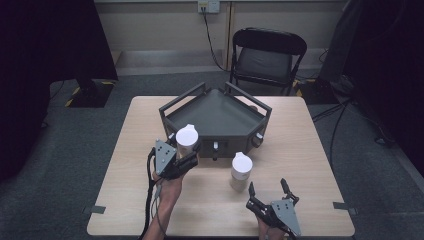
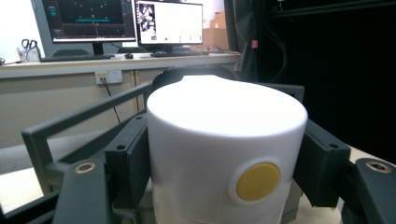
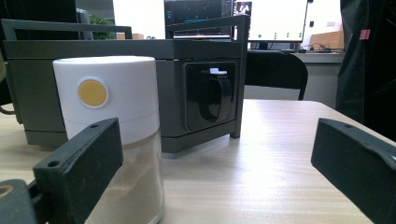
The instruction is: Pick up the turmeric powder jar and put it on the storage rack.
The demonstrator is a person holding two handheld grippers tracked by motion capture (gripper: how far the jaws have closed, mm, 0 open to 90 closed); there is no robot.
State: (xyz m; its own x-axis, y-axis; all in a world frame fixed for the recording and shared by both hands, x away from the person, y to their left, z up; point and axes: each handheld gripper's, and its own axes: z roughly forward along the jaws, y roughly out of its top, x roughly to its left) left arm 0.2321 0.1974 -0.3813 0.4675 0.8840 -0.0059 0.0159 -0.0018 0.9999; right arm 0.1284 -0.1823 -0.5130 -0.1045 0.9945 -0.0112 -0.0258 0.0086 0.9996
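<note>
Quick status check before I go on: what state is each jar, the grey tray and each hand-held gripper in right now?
Left hand-held gripper: shut on the left jar's white lid.
Left jar: lid on, upright, held near the grey tray's front edge.
Right hand-held gripper: open, holding nothing.
Right jar: lid on, upright on the table, tan powder inside.
Grey tray: nothing seen inside.

Left gripper view: the held jar [image 2: 224, 154] is cut off by the bottom edge; its glass body and contents cannot be seen. Its white cap hides most of the grey tray [image 2: 84, 116] behind.

Right gripper view: the second jar [image 3: 114, 140] has its base cut off and partly hidden by the right tool [image 3: 219, 172].

High view: the right hand is cut off.
</note>
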